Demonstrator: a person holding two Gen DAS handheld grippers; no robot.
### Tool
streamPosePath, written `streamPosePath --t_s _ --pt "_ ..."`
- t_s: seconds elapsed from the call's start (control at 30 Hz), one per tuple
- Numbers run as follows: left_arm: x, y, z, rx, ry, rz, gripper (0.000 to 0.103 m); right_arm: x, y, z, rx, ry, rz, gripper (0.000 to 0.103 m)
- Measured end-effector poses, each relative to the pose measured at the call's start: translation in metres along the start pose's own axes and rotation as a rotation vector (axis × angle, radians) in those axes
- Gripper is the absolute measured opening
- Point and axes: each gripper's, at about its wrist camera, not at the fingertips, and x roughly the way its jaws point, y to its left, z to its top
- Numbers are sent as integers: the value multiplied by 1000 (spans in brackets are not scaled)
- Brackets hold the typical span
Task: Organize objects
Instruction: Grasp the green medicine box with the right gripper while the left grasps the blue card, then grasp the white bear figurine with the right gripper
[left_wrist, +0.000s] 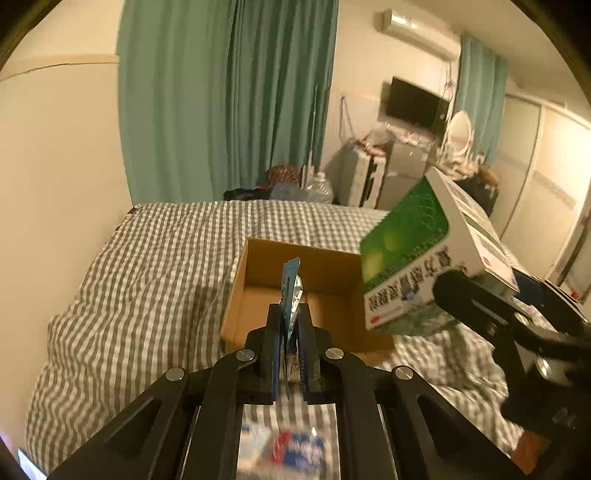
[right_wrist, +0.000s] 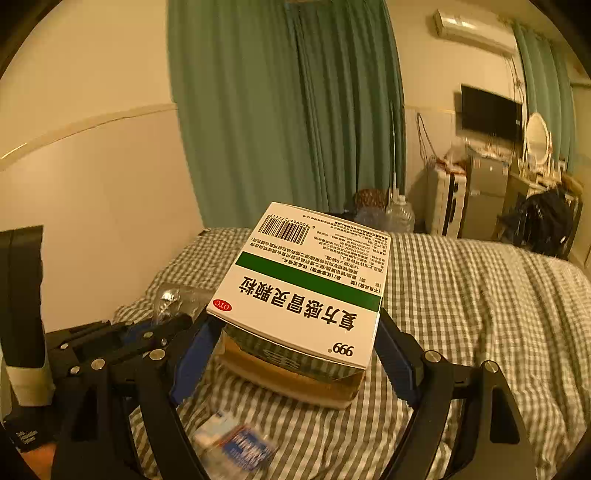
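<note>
We had both claws loaded over the cardboard box (left_wrist: 295, 295), which sat open-topped on the checked bedspread (left_wrist: 147, 266); it looked like the collection bin, so holding both items above it made sense.

Left claw (left_wrist: 290, 317): jaws nearly closed, pinching a thin foil blister pack (left_wrist: 291, 288) edge-on. The pack stood upright between the pads, its top pointing over the box's open interior. The claw was angled forward and slightly down, roughly centred on the near wall.

Right claw (right_wrist: 295, 350): jaws spread wide, clamped on the two sides of the green-and-white medicine carton (right_wrist: 306, 288). In the left wrist view the carton (left_wrist: 424, 258) hung tilted over the box's right edge, clear of the bed. The right claw came in from the right, slightly above the left.

Loose packets (right_wrist: 236, 446) lay on the bedspread below the claws, too blurred to identify — probably more medicine sachets.

Our read: both items were ready for release, the blister pack better aligned; the carton would need squaring to clear the right wall.
</note>
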Motion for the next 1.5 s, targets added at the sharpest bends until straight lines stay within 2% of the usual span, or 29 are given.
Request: streamPosePath --t_s 0.17,0.3,0.43,0.5,0.53,0.6,0.67,0.7,0.8,0.83,0.97,1.2,1.37,1.5 --pt "73 2 14 -3 32 -33 7 67 -35 -5 40 68 3 81" --pt "112 -1 9 39 63 -13 7 98 -53 -16 95 103 36 83" --pt "134 3 -2 23 87 -12 8 103 -61 -18 150 79 94 87" --pt "133 2 -8 21 93 -15 10 97 -62 -17 151 57 68 100" --pt "132 0 -9 21 97 -16 13 90 -62 -14 147 42 49 102" --pt "124 -6 -12 31 111 -25 27 77 -60 -7 144 18 38 102" --pt "110 -7 -15 48 103 4 62 64 -58 1 142 7 35 102" --pt "102 -7 -15 51 93 17 65 54 -54 5 137 0 30 102" --pt "67 -3 -19 39 62 15 67 24 -46 12 96 -20 9 102" --pt "56 -2 -21 31 55 19 72 11 -41 12 76 -20 -3 102" --pt "-2 9 -31 -15 -4 52 88 -38 -21 -2 18 -15 -36 102" --pt "-81 24 -66 -60 -81 109 100 -103 14 -42 -77 2 -54 103" --pt "-111 25 -111 -73 -85 135 100 -111 38 -91 -136 62 -77 103" --pt "-107 21 -153 -73 -34 142 100 -93 44 -142 -172 143 -111 103"
